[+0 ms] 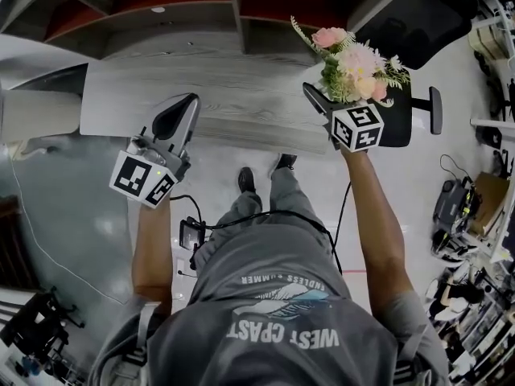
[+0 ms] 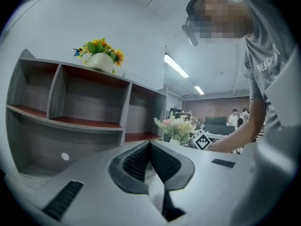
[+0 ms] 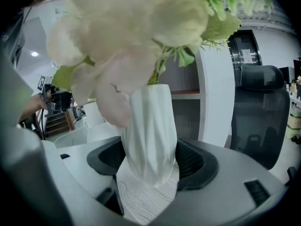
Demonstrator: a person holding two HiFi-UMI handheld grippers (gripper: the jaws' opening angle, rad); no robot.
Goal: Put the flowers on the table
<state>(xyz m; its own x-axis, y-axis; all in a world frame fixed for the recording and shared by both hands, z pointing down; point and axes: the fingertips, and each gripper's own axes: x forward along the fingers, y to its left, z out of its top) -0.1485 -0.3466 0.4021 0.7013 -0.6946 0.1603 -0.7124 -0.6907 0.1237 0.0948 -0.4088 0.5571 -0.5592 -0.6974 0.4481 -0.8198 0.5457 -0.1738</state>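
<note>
Clamped between the jaws of the right gripper (image 3: 150, 161): a white ribbed vase (image 3: 149, 121), pads tight on both its sides, pink and cream flowers (image 1: 354, 61) with green sprigs up top. Held at the right end of a pale grey wood-grain table (image 1: 201, 95), grain showing right under the vase base in the right gripper view; touching or just above, can't tell. Left gripper (image 1: 187, 107) over the table's front edge, well apart from the vase, jaws pressed together with nothing between, pads meeting at the tips in the left gripper view. Behind the table, against a white wall, a grey open shelf (image 2: 70, 102) with reddish boards, a small white dot low on its back panel. On the shelf top, a white pot (image 2: 101, 61) of yellow blooms. Right of the table, a black office chair (image 3: 259, 112), armrest out to the side in the head view. Glossy white floor (image 1: 221, 171) below the table edge, black shoes (image 1: 245, 180) on it, black cable trailing down by the legs. Clutter of gear and cables along the right and lower-left edges of the head view. Far back in the left gripper view: strip ceiling lights (image 2: 176, 66), a brick-coloured wall, desks with monitors, two people (image 2: 237, 117) standing.
</note>
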